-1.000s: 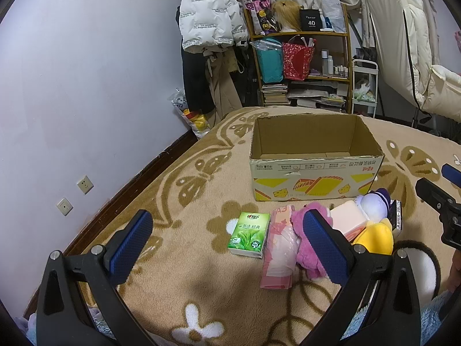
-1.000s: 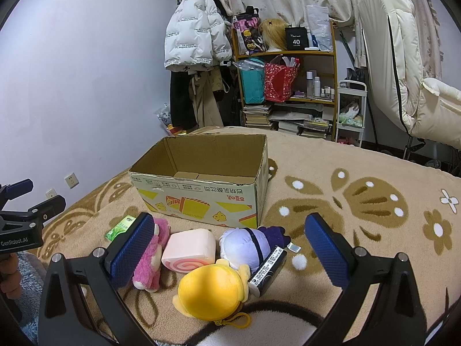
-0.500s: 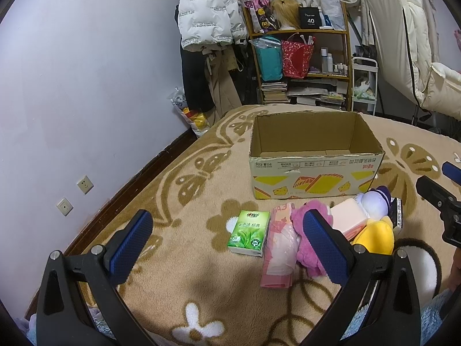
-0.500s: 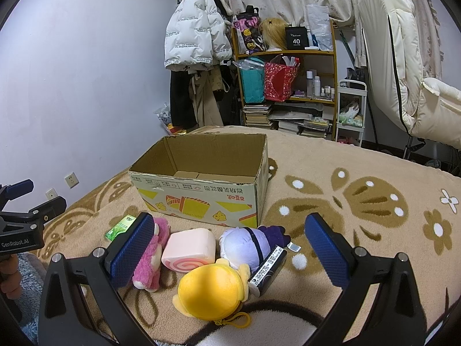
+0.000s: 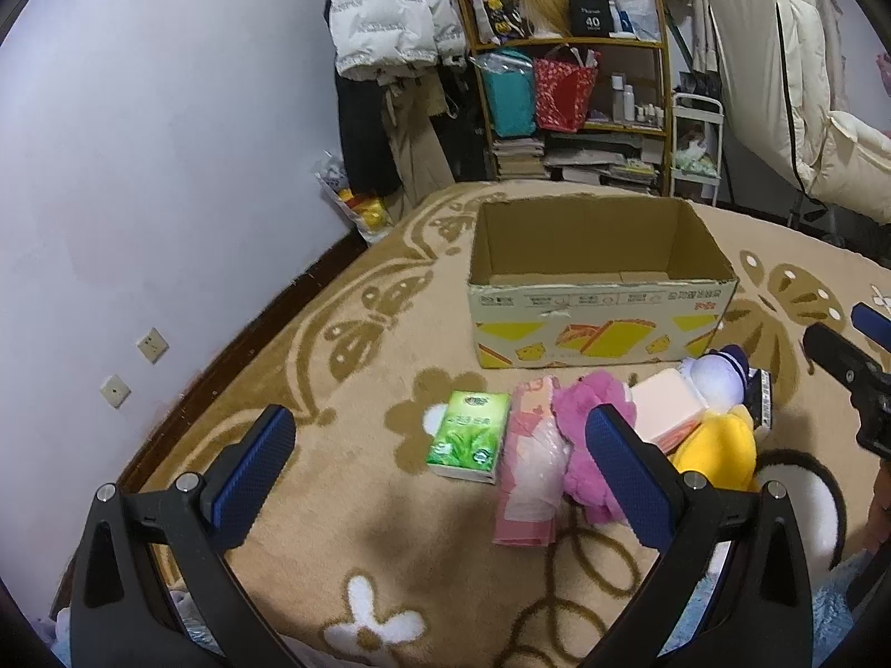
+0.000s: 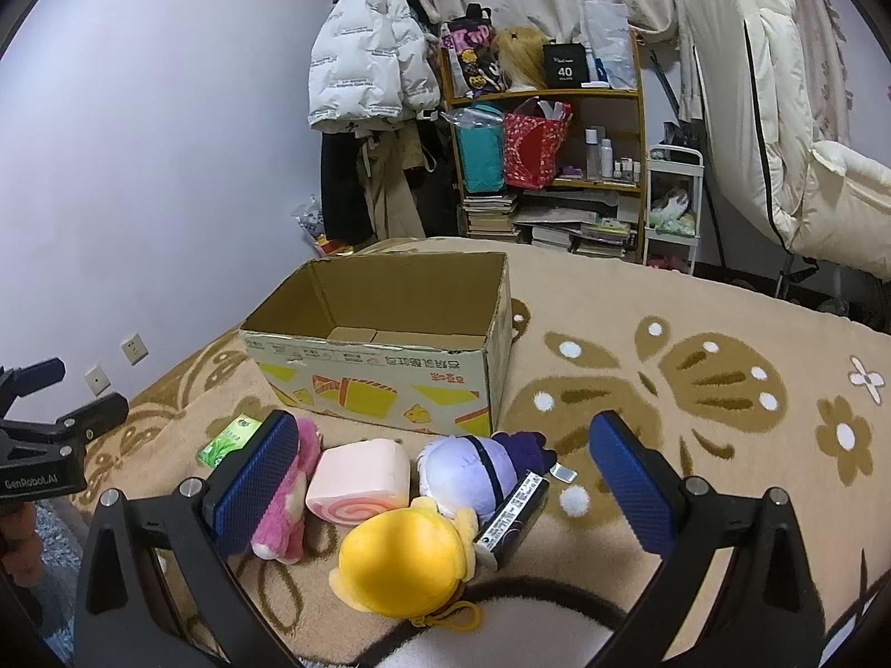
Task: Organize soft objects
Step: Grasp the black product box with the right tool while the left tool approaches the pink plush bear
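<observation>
An empty cardboard box (image 6: 390, 367) is seen at centre frame on a patterned blanket (image 6: 696, 334), with soft items lined up below it: a yellow plush (image 6: 404, 556), a lilac plush (image 6: 468, 470), a pink roll cushion (image 6: 359, 481), a pink plush (image 5: 584, 434) and a green tissue pack (image 5: 468, 437). All are judged light and squashy, best pinched across the middle. The right gripper (image 6: 445, 479) and left gripper (image 5: 440, 473) are held with tongs wide apart, nothing gripped.

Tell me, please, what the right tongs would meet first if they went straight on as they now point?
Probably the yellow plush, lying low between the open right tongs, with the purple plush just behind; depth is uncertain.
</observation>
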Motion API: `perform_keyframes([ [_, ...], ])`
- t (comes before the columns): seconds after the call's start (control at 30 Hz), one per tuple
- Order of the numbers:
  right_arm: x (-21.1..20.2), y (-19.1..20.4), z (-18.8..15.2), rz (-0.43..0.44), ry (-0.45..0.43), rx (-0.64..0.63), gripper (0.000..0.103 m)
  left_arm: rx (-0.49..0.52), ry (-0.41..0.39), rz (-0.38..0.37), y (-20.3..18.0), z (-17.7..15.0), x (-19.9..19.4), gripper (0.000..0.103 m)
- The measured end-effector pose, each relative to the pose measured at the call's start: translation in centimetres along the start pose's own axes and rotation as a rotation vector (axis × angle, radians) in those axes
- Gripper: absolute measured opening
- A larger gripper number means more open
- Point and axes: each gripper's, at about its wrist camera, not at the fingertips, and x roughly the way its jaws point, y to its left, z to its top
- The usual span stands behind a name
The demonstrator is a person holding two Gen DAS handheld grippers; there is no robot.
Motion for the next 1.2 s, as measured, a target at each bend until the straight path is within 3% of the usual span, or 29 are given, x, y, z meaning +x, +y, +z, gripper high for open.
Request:
perform_keyframes([
  [0.3,1.3,-1.5,1.1,-0.001,0.053,0.072,0.103,-0.018,0.06,-0.069,-1.3,1.8,2.0,0.103],
  [0.67,4.7,-3.7,0.6,-0.026,0.207,0.153,0.099,-0.035,0.163,-0.11,-3.8,2.5,6.1,0.103],
  [1.2,9.1,-6.8,-2.4,-0.067,0.406,0.279,0.054,0.027,0.279,-0.118,-7.7,0.8,10.7,0.103],
])
